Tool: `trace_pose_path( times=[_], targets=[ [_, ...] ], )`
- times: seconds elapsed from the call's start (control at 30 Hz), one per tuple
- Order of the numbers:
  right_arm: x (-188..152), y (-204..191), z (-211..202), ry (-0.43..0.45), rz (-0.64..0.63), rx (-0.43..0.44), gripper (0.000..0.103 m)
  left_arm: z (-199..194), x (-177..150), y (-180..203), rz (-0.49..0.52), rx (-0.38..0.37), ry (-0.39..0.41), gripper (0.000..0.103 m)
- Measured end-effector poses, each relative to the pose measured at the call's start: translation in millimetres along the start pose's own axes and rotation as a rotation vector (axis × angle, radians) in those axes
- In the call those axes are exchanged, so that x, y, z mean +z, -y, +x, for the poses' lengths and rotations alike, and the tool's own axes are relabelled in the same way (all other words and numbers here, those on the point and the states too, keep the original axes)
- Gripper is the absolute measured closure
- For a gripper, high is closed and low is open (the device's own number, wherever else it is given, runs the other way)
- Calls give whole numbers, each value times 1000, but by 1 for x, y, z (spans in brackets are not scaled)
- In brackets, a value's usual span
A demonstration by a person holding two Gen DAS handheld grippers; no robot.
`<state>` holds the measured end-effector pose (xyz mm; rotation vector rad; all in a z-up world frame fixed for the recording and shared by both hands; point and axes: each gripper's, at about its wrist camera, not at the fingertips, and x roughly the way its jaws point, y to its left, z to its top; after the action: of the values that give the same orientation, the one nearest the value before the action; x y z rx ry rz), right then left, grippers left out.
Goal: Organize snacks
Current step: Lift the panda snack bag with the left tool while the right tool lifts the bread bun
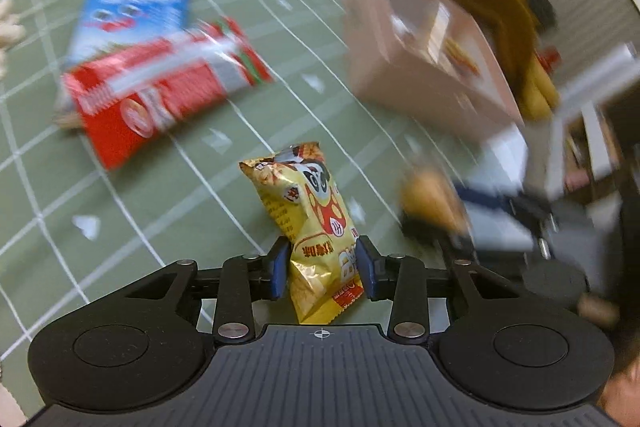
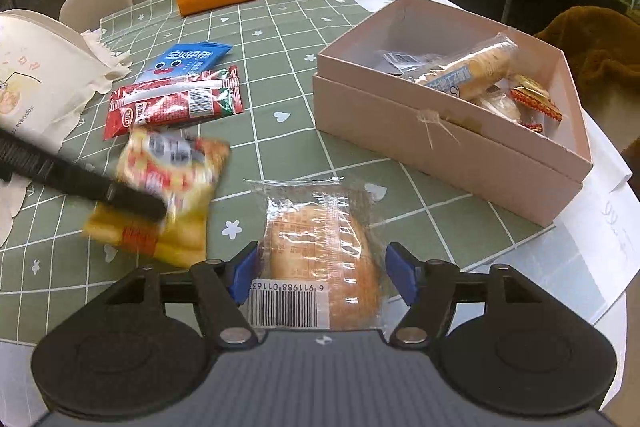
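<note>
- The yellow snack bag was pinched at its lower part between the narrowly spread blue pads of the left gripper, held up off the green checked tablecloth, so yeah, firmly gripped it looked.
- The wrapped bread was seen lying on the cloth between the jaws of the right gripper, which were spread fairly wide; the wrapper's left edge sat at the left pad, a gap was left on the right, so nothing was squeezed yet.
- Further left, a red packet and a blue packet were left lying on the cloth.
- At the far right, the open pink box was already part-filled with snacks.
- Possible trouble: the bread's slick film could be grabbed instead of the loaf, so it might slide out mid-lift.
- Also, the dangling yellow bag could get snagged on the box wall if carried over too low.
</note>
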<state>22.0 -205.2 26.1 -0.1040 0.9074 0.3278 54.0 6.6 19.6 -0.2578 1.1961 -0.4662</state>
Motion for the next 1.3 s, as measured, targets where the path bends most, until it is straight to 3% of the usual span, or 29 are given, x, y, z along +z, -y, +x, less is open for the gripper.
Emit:
trace_pose_path(
  times=[0.1, 0.5, 0.63, 0.83, 1.17, 1.3],
  targets=[
    [0, 0, 0, 1, 3, -1, 35, 0, -3, 5, 23, 13, -10, 62],
    [-9, 1, 1, -15, 14, -7, 32, -2, 12, -9, -124, 123, 175, 62],
    [-12, 6, -1, -11, 23, -14, 32, 2, 17, -8, -125, 124, 181, 62],
    [-15, 7, -1, -2, 8, -39, 31, 14, 16, 8, -54, 132, 156, 61],
    [-12, 8, 7, 24, 7, -56, 20, 26, 1, 51, 216, 199, 137, 58],
    [-11, 10, 9, 27, 4, -53, 17, 25, -4, 59, 278, 241, 145, 54]
  ],
)
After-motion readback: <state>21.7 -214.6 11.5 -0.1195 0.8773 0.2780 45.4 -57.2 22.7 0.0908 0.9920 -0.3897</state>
